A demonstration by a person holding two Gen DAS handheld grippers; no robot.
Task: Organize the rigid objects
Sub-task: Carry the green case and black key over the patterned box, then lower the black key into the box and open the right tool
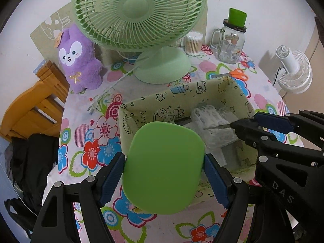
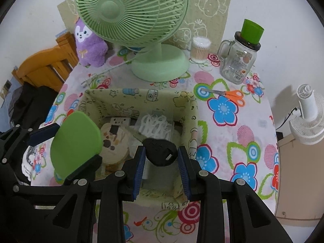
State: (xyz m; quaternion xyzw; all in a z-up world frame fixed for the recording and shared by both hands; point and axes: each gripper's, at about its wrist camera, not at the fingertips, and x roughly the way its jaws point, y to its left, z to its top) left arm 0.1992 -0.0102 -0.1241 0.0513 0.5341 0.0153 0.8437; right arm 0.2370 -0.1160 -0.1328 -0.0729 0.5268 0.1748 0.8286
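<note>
You're in someone's home here, a lived-in room rather than any lab or shop. Look at the table [image 2: 253, 133] in front of you: a bright flowered cloth over it, a mint-green desk fan [image 2: 129, 14] standing at the far side, a purple plush toy [image 2: 91, 46] propped by the wall on the far left. Far right you've got a glass mug jar [image 2: 239, 60] with a green cup [image 2: 252, 30] on top and a tub of cotton swabs [image 2: 200, 48]. Orange-handled scissors [image 2: 230, 95] lie on the cloth, a wooden chair [image 2: 46, 66] sits off left, a white fan [image 2: 307, 117] off right.
</note>
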